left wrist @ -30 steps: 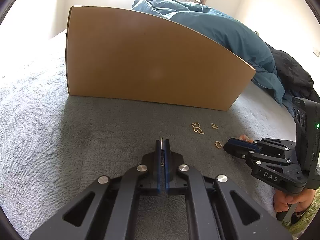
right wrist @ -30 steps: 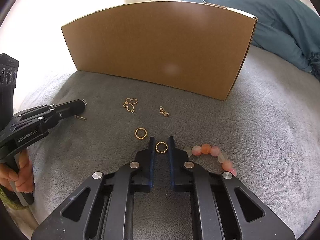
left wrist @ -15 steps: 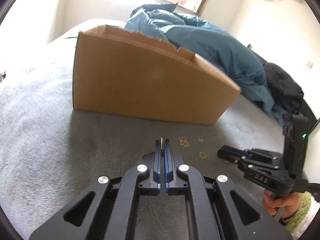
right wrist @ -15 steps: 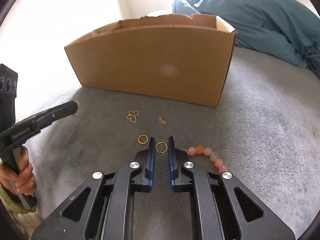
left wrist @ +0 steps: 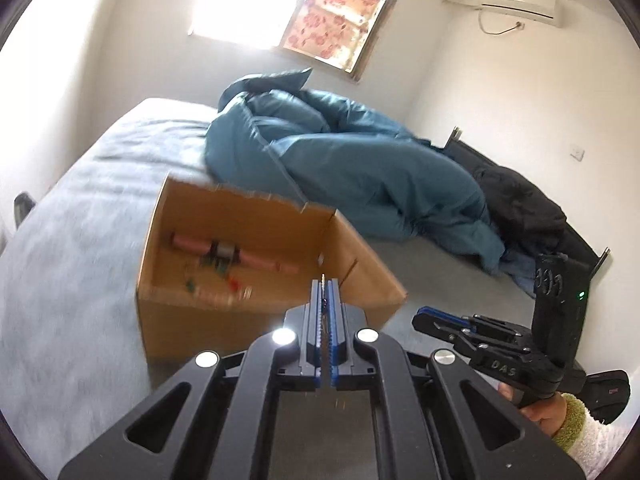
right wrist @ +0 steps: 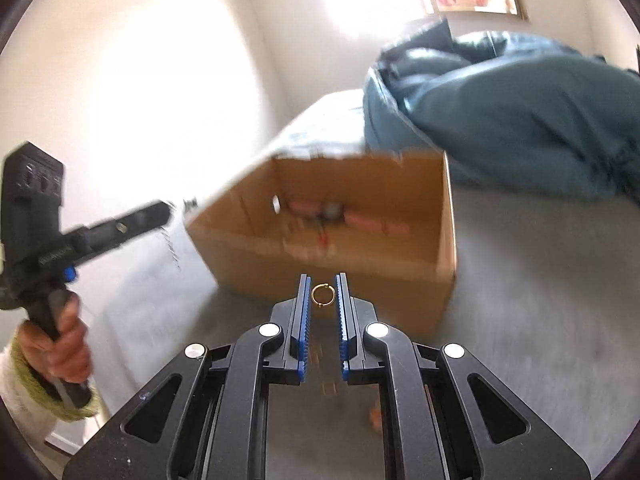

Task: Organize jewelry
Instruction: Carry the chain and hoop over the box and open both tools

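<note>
Right gripper [right wrist: 323,295]: jaws a little apart, pinching a small gold ring [right wrist: 322,295] edge-on between the blue pads, just short of the near wall of the cardboard box [right wrist: 360,300].

Left gripper [left wrist: 323,296]: jaws pressed together on a thin gold chain [left wrist: 323,280], a short tip of it sticking out past the fingertips. The right wrist view shows the rest of the chain dangling below those fingers, beside the box's left corner.

Surface: grey fleecy bedspread [left wrist: 80,320], blurred in both views. The open-topped box stands on it; inside, blurred, lie pinkish tube-shaped items [left wrist: 256,258] and small coloured bits.

Beyond the box: a heaped teal duvet [left wrist: 360,168], then a dark garment [left wrist: 520,208] to its right. White walls, bright window with a floral curtain [left wrist: 336,20].

Left wrist view only: wall air conditioner [left wrist: 516,0], wall socket [left wrist: 576,154], the dark garment.

Right wrist view only: the ring, the hanging chain, and the hand [right wrist: 60,344] with green cuff holding the left gripper's handle.
</note>
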Tool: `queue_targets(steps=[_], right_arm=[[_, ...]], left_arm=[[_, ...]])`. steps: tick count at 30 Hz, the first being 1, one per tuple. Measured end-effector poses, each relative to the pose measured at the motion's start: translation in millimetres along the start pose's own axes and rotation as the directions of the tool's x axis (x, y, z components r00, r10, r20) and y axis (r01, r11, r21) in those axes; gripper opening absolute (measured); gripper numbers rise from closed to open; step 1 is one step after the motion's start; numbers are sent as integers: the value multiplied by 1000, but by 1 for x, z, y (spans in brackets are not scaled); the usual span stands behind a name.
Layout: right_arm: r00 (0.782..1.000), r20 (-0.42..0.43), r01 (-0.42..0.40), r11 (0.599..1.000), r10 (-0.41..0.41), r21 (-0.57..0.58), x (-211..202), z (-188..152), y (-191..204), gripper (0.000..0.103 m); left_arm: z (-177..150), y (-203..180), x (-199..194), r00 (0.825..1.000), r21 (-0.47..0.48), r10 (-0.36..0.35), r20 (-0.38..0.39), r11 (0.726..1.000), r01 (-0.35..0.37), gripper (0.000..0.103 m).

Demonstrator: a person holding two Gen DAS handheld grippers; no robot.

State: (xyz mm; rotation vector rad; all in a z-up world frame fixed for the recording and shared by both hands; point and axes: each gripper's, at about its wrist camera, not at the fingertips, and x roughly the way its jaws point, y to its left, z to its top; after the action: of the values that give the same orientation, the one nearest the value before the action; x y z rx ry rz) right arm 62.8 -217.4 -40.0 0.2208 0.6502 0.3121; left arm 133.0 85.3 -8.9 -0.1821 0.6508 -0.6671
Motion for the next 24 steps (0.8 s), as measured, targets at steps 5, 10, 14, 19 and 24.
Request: queue_targets(steps=[5,10,14,19,24], right_arm=[[1000,-5,-9,1000,9,5,24,47,-10,10],[993,-117,7,999,-2,37,77,66,-33,10],[980,-196,25,998,-14,53,108,68,-47,10],[970,-240,43,998,-31,47,132,70,-58,12],[969,-243,51,998,-39,42,136,72,-61,17]], left_arm=[[37,-1,45,999,-2,4,-45,1000,-4,2],[49,10,113,985,-84,-20,-173,996,5,2],[49,13,155,965,-86,-2,-262,996,-22,2],[46,13,194,927,-67,51,-372,994,-81,3],[46,15,210,914,-91,69,-399,989,-114,4]])
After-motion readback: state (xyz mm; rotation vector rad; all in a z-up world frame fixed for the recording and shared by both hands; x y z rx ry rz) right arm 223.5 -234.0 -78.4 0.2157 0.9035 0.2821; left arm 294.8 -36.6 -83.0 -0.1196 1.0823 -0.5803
